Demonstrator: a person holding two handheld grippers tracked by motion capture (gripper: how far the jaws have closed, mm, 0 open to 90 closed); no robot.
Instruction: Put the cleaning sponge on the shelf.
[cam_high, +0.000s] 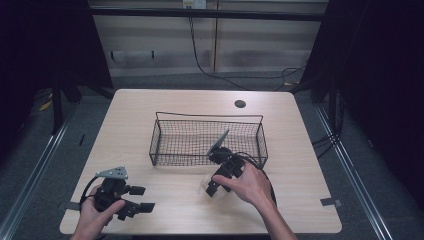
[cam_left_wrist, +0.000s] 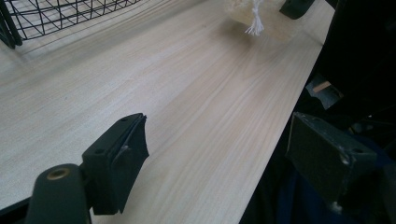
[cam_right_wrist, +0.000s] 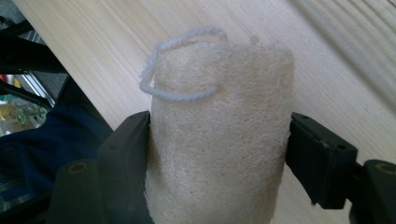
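- Table (cam_high: 150, 107): a wire basket (cam_high: 165, 120) sits mid-table, apparently empty.
- Right gripper (cam_right_wrist: 219, 154): jaws pinch a loofah (cam_right_wrist: 219, 140) near the front edge (probably bound for the basket); next comes a lift over the rim.
- Left gripper (cam_left_wrist: 215, 163): jaws spread, idle.
- Loofah's long axis runs along the jaws, its string loop (cam_right_wrist: 180, 65) at the far end.

The left gripper (cam_left_wrist: 217, 161) is held low over the light wood bench (cam_left_wrist: 187, 93), near its edge. Its two black fingers (cam_left_wrist: 116, 163) stand wide apart with nothing between them. One finger lies over the bench surface; the other sits past the bench edge, against a dark background. A black wire basket (cam_left_wrist: 56, 16) occupies the upper left corner. A pale loofah sponge (cam_left_wrist: 261, 21) with a white string rests at the top, with a black part of the other gripper (cam_left_wrist: 295, 7) touching it.
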